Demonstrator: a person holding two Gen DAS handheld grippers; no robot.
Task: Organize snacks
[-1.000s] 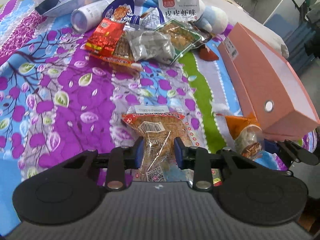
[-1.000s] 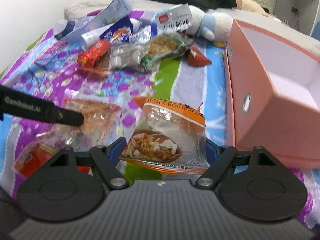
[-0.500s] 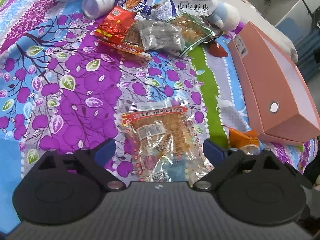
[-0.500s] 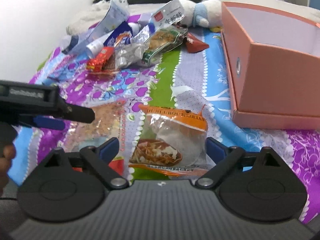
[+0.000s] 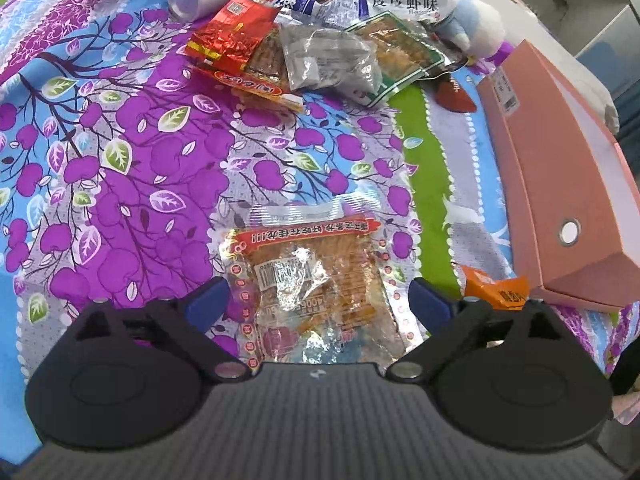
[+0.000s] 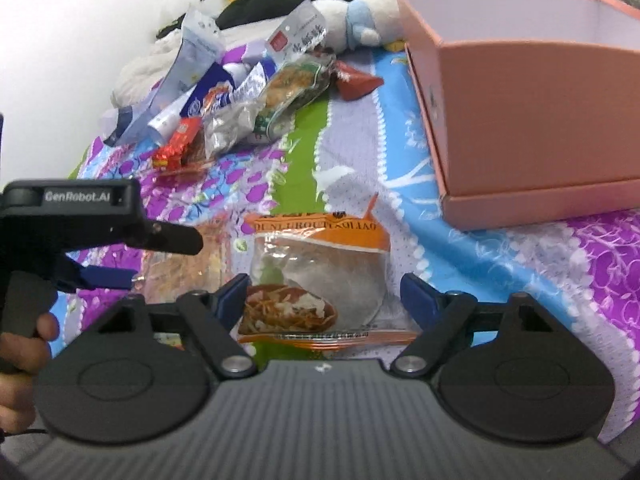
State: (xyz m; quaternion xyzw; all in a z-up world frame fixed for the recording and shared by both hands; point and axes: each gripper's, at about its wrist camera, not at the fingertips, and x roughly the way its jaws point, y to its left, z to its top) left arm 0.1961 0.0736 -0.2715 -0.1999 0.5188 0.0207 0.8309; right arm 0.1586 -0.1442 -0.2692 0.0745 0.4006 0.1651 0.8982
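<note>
A: Left wrist view: clear packet (image 5: 316, 284) with red-printed border, barcode sticker, orange-brown strips inside. Flat on the purple floral bedspread (image 5: 120, 184).
B: Position versus left gripper (image 5: 318, 304)?
A: Dead centre between the blue pads (image 5: 206, 300), top edge running out to 12 o'clock. Spread wide, just been opening, pads clear of the wrapper on both sides. Nothing pinched.
B: Right wrist view?
A: Orange-topped packet (image 6: 320, 280), clear body, picture of shredded food at bottom left. Also flat on the cover, upside-down lettering on the orange band.
B: Right gripper (image 6: 324, 296)?
A: Straddling it, apart but just been closing. Left pad at the packet's edge, contact not clear; right pad with a visible gap. No pinch on the packet.
B: Box?
A: Pink box (image 6: 532, 120), open top, at 1–2 o'clock from the right gripper, near the orange packet but apart. In the left view at 2–3 o'clock.
B: Rest of the snacks?
A: Heap of snack packets (image 5: 304, 48) at 12 o'clock in the left view, 11 o'clock in the right. Well apart from both grippers.
</note>
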